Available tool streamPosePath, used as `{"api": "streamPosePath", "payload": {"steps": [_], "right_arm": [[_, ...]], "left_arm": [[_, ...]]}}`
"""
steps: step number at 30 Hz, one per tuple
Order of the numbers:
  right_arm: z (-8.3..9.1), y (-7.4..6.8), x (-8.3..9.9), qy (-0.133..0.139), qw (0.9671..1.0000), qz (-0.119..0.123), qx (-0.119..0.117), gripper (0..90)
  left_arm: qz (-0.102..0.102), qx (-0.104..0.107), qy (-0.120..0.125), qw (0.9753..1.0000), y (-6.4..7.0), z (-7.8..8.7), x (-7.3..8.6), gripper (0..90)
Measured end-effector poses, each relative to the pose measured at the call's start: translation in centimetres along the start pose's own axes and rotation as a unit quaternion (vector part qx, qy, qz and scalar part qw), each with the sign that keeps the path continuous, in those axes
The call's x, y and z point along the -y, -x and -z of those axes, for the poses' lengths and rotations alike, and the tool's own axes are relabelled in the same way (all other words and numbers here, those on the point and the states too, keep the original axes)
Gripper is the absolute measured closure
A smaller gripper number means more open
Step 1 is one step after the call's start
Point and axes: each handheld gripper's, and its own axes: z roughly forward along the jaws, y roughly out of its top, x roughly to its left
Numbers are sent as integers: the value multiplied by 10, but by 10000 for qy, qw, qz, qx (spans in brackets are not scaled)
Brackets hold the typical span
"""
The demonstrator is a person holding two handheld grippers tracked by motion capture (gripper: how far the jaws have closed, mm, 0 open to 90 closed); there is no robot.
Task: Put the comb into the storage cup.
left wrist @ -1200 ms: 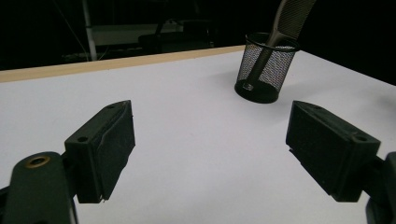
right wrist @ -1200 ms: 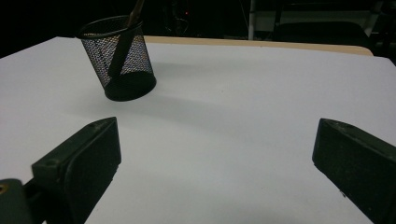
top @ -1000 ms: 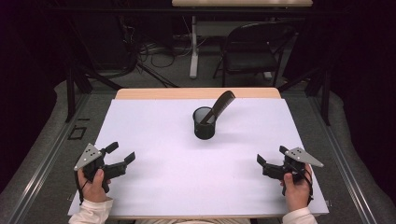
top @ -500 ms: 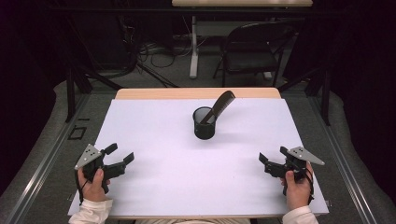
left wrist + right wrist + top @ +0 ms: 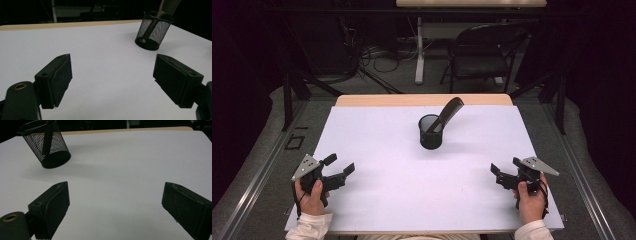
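High view first: left gripper (image 5: 338,167) at about 8 o'clock on the table, jaws spread wide and holding nothing; right gripper (image 5: 503,172) at about 4 o'clock, likewise spread wide and bare. From the left gripper, black mesh cup (image 5: 431,131) off toward 1 o'clock, well apart; from the right gripper, off toward 11 o'clock, also well apart and, judged from above, at much the same remove, so neither hand clearly the nearer. Standing upright just past table centre, toward the far edge. Inside it, a dark comb (image 5: 446,113), handle down in the cup, toothed end leaning out over the rim toward 1 o'clock as seen from above; long axis therefore tilted up and away to the right, probably favouring a reach from the right side. Left gripper view: both pads (image 5: 58,77) far apart over bare white, cup (image 5: 153,32) up at 1 o'clock with the comb (image 5: 167,7) rising out of frame. Right gripper view: pads (image 5: 53,205) equally far apart, cup (image 5: 45,143) up at 10 o'clock. Underneath, a white sheet (image 5: 387,145) smooth and flat over a wooden tabletop, its pale edge (image 5: 422,100) showing along the far side. Beyond, at 12 o'clock, a dim room: dark folding chair (image 5: 482,55), table leg (image 5: 419,50), cables (image 5: 367,52) on grey floor.
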Motion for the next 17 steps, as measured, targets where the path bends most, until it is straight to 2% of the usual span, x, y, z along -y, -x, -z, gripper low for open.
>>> {"api": "streamPosePath", "payload": {"steps": [13, 17], "right_arm": [[-2, 0, 1, -137, 9999, 37, 33, 82], [-3, -1, 2, -92, 9999, 50, 66, 84]], "left_arm": [[32, -30, -15, 10000, -2, 0, 0, 156], [37, -47, -24, 10000, -2, 0, 0, 156]]}}
